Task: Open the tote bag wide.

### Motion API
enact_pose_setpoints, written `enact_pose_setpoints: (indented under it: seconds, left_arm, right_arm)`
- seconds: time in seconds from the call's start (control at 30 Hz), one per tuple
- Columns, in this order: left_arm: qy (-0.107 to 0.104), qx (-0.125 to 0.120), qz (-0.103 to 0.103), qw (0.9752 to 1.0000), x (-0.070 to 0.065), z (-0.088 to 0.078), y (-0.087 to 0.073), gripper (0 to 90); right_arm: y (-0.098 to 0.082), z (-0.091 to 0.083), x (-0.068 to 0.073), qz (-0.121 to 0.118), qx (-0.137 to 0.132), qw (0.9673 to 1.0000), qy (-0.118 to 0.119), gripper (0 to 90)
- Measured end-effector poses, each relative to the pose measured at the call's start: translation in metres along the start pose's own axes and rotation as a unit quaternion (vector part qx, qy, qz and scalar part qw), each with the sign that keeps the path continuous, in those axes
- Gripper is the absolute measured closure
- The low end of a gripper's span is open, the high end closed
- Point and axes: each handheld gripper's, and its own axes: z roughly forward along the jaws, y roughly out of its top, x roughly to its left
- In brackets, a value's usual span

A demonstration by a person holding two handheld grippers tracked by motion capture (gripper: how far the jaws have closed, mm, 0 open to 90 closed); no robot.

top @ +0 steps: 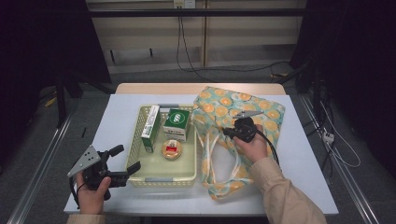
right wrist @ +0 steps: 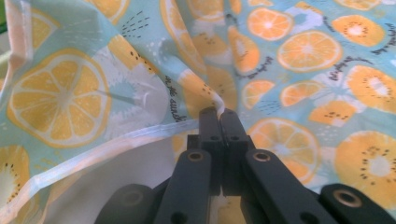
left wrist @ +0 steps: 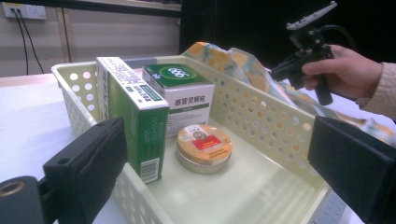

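Pale yellow perforated plastic basket (top: 140,175), frame centre: two green-white cartons (top: 150,128), round orange-lidded tin (top: 171,149). Right gripper (right wrist: 219,111) pinching rim of orange-slice-print fabric bag (top: 261,109); left gripper (top: 128,159) agape.

Black two-jaw grippers (top: 122,162), grey triangular plates, beige sleeves (top: 285,196)

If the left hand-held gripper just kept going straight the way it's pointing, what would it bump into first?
Probably the basket: the left hand-held gripper, jaws open, points over its near rim. The tall green box stands next in line, though depth is unclear.
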Motion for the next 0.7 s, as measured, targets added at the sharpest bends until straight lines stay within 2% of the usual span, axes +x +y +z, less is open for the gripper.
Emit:
enact_pose_setpoints:
  seconds: [0.3, 0.37, 0.4, 0.47, 0.5, 0.57, 0.6, 0.63, 0.67, 0.7]
  left_arm:
    - [0.0, 0.002, -0.001, 1.0, 0.002, 0.0, -0.001, 4.8]
    - [0.0, 0.002, -0.002, 1.0, 0.002, 0.0, -0.001, 4.8]
    - [-0.001, 0.003, -0.001, 1.0, 0.002, 0.0, -0.001, 4.9]
    - [0.0, 0.003, -0.001, 1.0, 0.002, 0.0, -0.001, 4.8]
    - [-0.001, 0.003, -0.003, 1.0, 0.002, 0.0, -0.001, 4.8]
    - [0.001, 0.005, -0.003, 1.0, 0.002, 0.0, -0.002, 4.8]
    - [0.0, 0.003, -0.005, 1.0, 0.002, 0.0, -0.002, 4.8]
    - [0.0, 0.003, -0.005, 1.0, 0.002, 0.0, -0.002, 4.8]
    - [-0.001, 0.003, -0.003, 1.0, 0.001, 0.0, -0.001, 4.8]
    - [-0.001, 0.003, -0.003, 1.0, 0.001, 0.0, -0.001, 4.8]
  right_arm:
    - [0.007, 0.015, -0.011, 0.006, 0.001, 0.9997, -0.025, 90.0]
    - [0.005, 0.017, -0.014, 0.014, 0.002, 0.9998, -0.016, 90.0]
    - [0.004, 0.018, -0.015, 0.015, 0.004, 0.9999, -0.003, 87.9]
    - [0.003, 0.016, -0.013, 0.015, -0.002, 0.9998, -0.011, 72.7]
    - [0.003, 0.016, -0.013, 0.015, -0.002, 0.9998, -0.011, 72.7]
    - [0.003, 0.01, -0.008, 0.013, -0.008, 0.9999, -0.005, 60.5]
    - [0.003, 0.003, -0.003, 0.016, -0.016, 0.9997, 0.004, 45.5]
    - [0.002, 0.0, -0.001, 0.015, -0.016, 0.9997, 0.013, 44.5]
    - [0.001, -0.005, 0.003, 0.004, -0.015, 0.9995, 0.029, 43.3]
    - [0.0, -0.008, 0.007, -0.006, -0.012, 0.9995, 0.03, 39.2]
